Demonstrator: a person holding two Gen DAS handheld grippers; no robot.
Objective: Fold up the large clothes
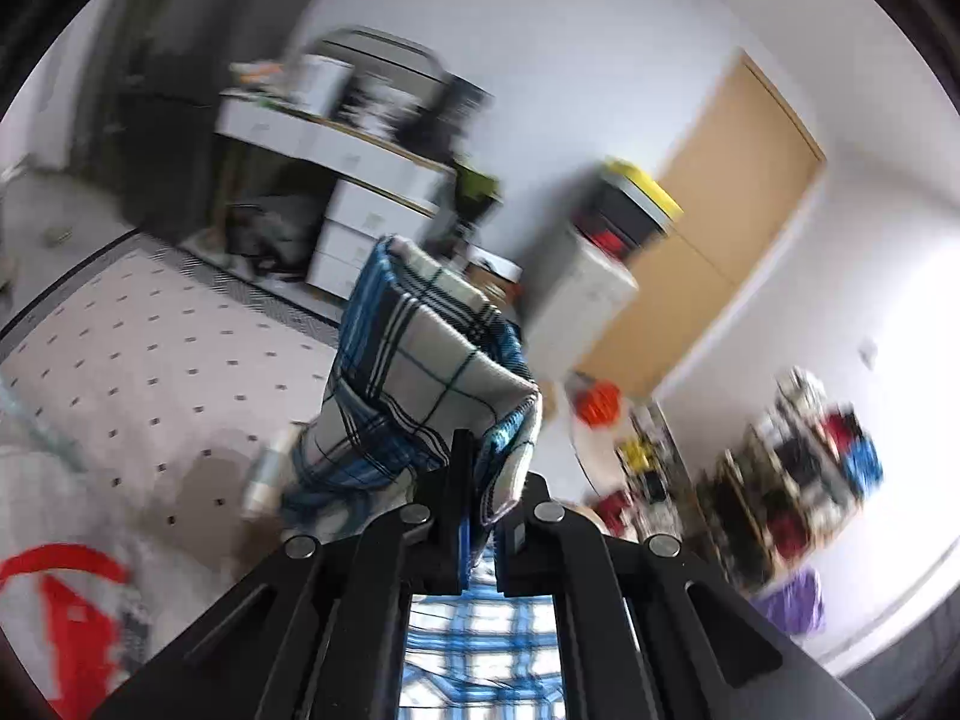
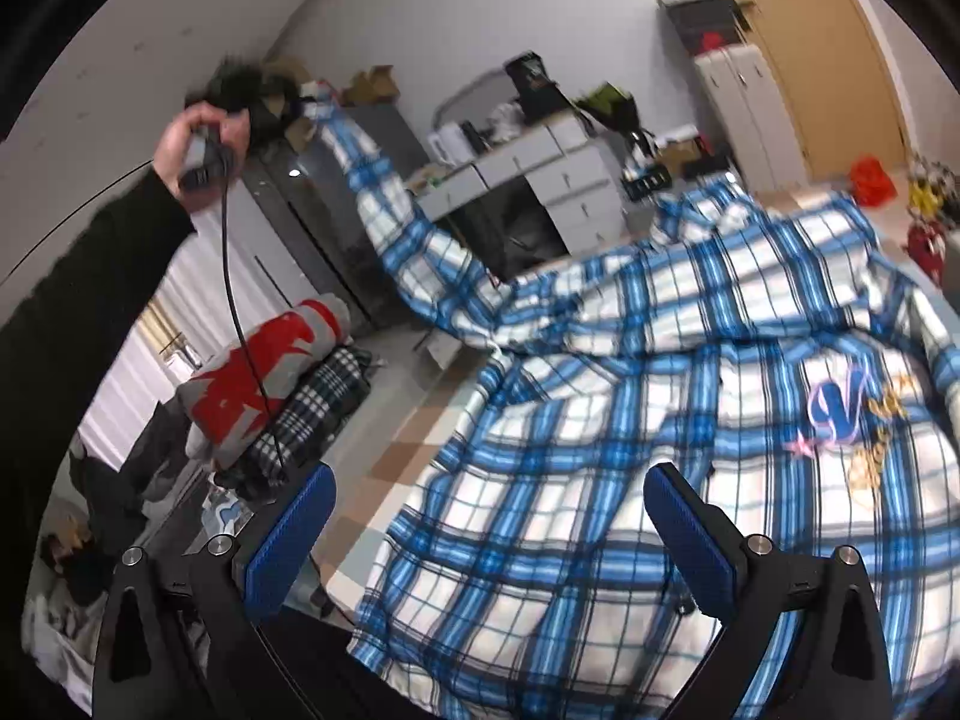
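Bright daylight, heavy motion blur esp. bg, fisheye warp, dark vignette corners.

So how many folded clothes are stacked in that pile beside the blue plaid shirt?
2 clearly visible: a red and grey garment on top, and a black and white checked one beneath it, left of the plaid shirt. More may be hidden underneath.

Only legible mark: a big blue cursive "V" w/ pink outline, embroidered on the plaid shirt (image 2: 600, 450), at the patch (image 2: 837, 405). Gold lettering just below and right of the V is too blurred to read. Left wrist view: no readable text.
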